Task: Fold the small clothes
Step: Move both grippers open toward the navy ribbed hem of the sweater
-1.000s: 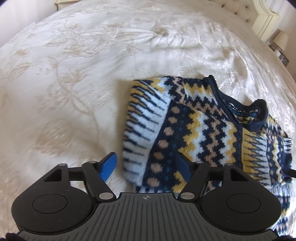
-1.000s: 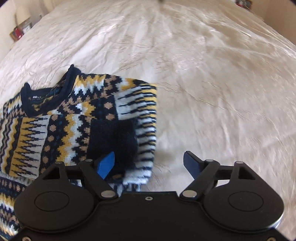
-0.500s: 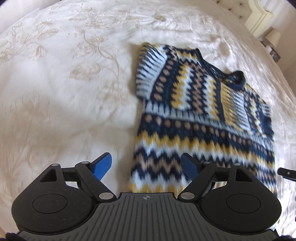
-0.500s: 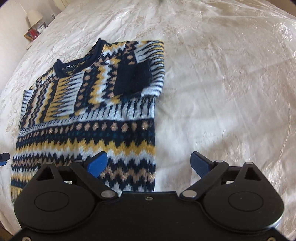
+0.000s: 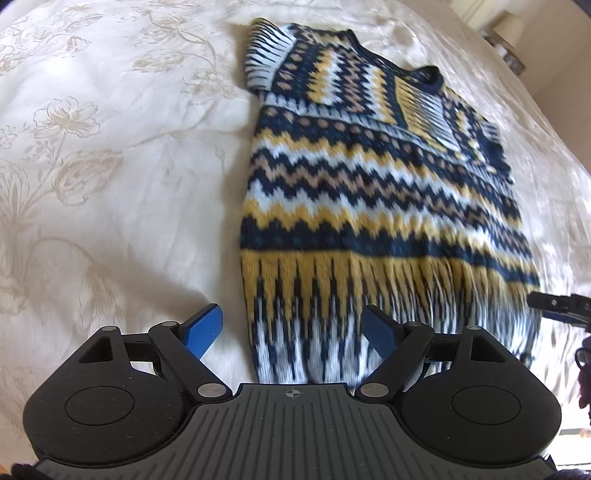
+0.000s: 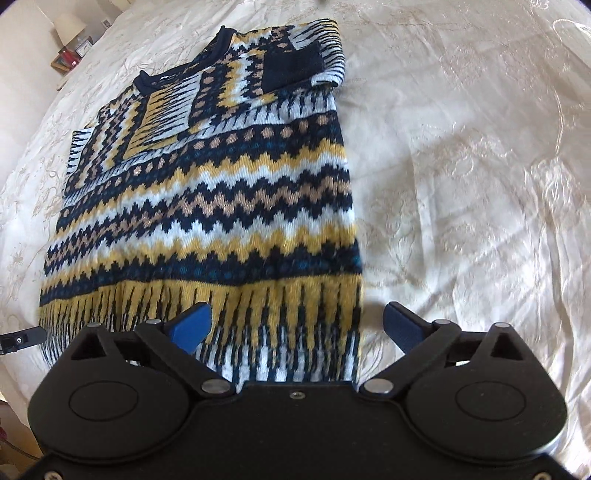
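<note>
A navy, yellow, tan and white patterned knit sweater [image 5: 369, 184] lies flat on the bed, both sleeves folded in across the chest, collar at the far end; it also shows in the right wrist view [image 6: 207, 206]. My left gripper [image 5: 291, 328] is open and empty, its jaws straddling the hem's left corner. My right gripper [image 6: 299, 325] is open and empty, its jaws straddling the hem's right corner. The right gripper's tip shows at the right edge of the left wrist view [image 5: 554, 306].
The sweater lies on a cream embroidered bedspread [image 5: 110, 166] that spreads wide on both sides [image 6: 461, 184]. A bedside table with a lamp [image 6: 70, 40] stands at the far left past the bed; a lamp [image 5: 509, 26] shows at the far right.
Both grippers have drawn back from the folded sleeves near the collar to the sweater's hem. The whole sweater now shows, with both sleeves lying folded in. Both grippers stay open.
</note>
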A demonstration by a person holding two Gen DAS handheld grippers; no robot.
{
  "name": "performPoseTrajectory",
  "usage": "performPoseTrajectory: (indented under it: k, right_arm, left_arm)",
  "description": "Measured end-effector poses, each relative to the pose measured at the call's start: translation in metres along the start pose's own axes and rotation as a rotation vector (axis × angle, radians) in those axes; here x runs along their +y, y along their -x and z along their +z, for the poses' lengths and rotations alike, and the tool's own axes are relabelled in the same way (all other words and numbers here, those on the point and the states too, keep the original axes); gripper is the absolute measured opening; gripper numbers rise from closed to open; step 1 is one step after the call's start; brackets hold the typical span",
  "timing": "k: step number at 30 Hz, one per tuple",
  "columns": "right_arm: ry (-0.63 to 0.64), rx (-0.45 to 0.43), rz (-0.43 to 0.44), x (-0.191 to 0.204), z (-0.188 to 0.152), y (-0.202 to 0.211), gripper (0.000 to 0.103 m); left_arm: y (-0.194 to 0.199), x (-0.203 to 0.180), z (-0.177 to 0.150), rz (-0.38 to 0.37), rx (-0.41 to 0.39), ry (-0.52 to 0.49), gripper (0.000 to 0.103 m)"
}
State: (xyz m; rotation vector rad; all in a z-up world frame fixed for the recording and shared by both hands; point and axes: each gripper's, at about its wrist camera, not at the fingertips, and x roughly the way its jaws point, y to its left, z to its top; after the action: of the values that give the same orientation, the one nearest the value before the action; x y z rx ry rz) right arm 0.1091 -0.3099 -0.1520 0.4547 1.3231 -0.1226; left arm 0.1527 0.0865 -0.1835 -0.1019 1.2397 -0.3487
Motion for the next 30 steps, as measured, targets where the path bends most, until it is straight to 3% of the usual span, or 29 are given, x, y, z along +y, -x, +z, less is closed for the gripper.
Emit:
performPoseTrajectory:
  k: [5, 15, 21, 30]
  right_arm:
    - [-0.008, 0.011, 0.012, 0.01, -0.028, 0.005, 0.1]
    - [0.111, 0.024, 0.077, 0.019, -0.069, 0.018, 0.1]
    - [0.128, -0.02, 0.111, 0.014, -0.101, 0.035, 0.101]
    - [0.155, -0.023, 0.153, 0.012, -0.143, 0.044, 0.102]
  left_arm:
    - [0.001, -0.001, -0.027, -0.015, 0.011, -0.018, 0.082]
    - [0.018, -0.013, -0.077, 0.022, -0.041, 0.02, 0.082]
    - [0.026, -0.033, -0.101, 0.037, -0.082, -0.043, 0.082]
    - [0.042, -0.048, -0.129, 0.034, -0.15, -0.062, 0.082]
